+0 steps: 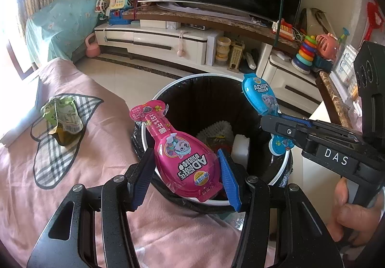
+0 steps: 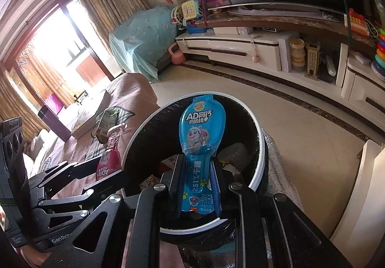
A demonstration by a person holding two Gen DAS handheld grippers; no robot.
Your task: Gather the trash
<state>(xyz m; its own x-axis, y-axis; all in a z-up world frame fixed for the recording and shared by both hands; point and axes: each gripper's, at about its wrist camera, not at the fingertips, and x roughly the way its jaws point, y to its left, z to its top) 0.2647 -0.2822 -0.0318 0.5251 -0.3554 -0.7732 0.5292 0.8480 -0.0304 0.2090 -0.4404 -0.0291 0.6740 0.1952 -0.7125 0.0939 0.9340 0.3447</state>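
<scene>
My left gripper (image 1: pixel 186 162) is shut on the wide end of a pink spoon-shaped snack wrapper (image 1: pixel 179 147), held over the near rim of a round black-lined trash bin (image 1: pixel 168 90). My right gripper (image 2: pixel 196 173) is shut on the narrow stem of a blue wrapper (image 2: pixel 201 133) of the same shape, over the bin (image 2: pixel 261 147). In the left wrist view the right gripper (image 1: pixel 267 119) reaches in from the right with the blue wrapper (image 1: pixel 258 95) above the bin's far right rim. In the right wrist view the left gripper (image 2: pixel 108 168) with the pink wrapper (image 2: pixel 109 159) is at the left.
A crumpled green snack bag (image 1: pixel 61 119) lies on a checked cloth on the pink-covered sofa (image 1: pixel 28 171) to the left of the bin. White foam and other rubbish lie inside the bin. A TV cabinet (image 1: pixel 154 42) with toys stands beyond, across a tiled floor (image 2: pixel 300 128).
</scene>
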